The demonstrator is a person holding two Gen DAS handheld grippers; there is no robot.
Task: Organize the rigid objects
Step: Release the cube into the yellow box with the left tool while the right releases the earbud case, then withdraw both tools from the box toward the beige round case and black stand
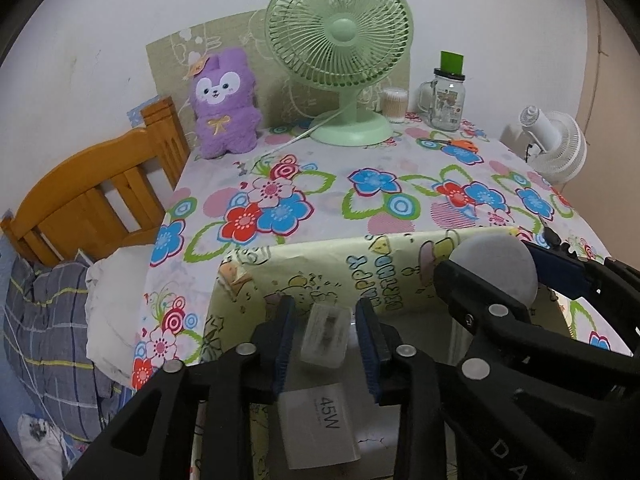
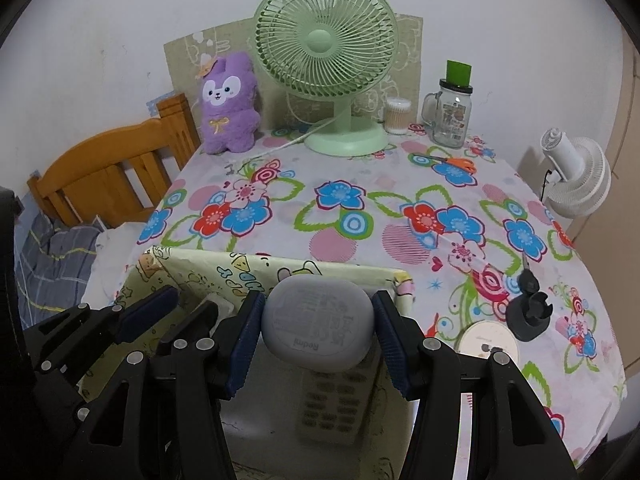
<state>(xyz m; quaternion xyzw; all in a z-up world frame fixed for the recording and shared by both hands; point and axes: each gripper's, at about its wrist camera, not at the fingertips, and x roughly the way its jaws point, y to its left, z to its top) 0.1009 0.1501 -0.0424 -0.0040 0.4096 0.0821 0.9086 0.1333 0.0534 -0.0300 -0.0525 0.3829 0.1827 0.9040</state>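
On the desk (image 2: 360, 196), covered with a flower-print cloth, a paper-wrapped box (image 2: 192, 268) with cartoon print stands at the near edge, open at the top. Against the back wall stand a green fan (image 2: 326, 64), a purple plush toy (image 2: 228, 100), a glass jar (image 2: 452, 114) with a green cap and a small tub of cotton swabs (image 2: 397, 114); orange-handled scissors (image 2: 456, 162) lie just in front of the jar. A wooden bed frame (image 1: 92, 200) sits left of the desk, and a white fan (image 2: 576, 176) hangs to the right.

The right tongs (image 2: 318, 330) are clenched on a grey Redmi earbud case (image 2: 318, 324), held over the box opening, with 1 blue pad touching each side. Below it, inside the box, lies a white remote (image 2: 336, 404).

The left tongs (image 1: 326, 340) stand released over the box, pads apart on either side of a small clear plastic case (image 1: 326, 336) without touching it. A white 45W charger (image 1: 320, 424) lies nearer the camera, inside the box.

Right of the box, on the cloth, rest a black round object (image 2: 528, 314), a white disc (image 2: 488, 342) and a dark key (image 2: 526, 276).
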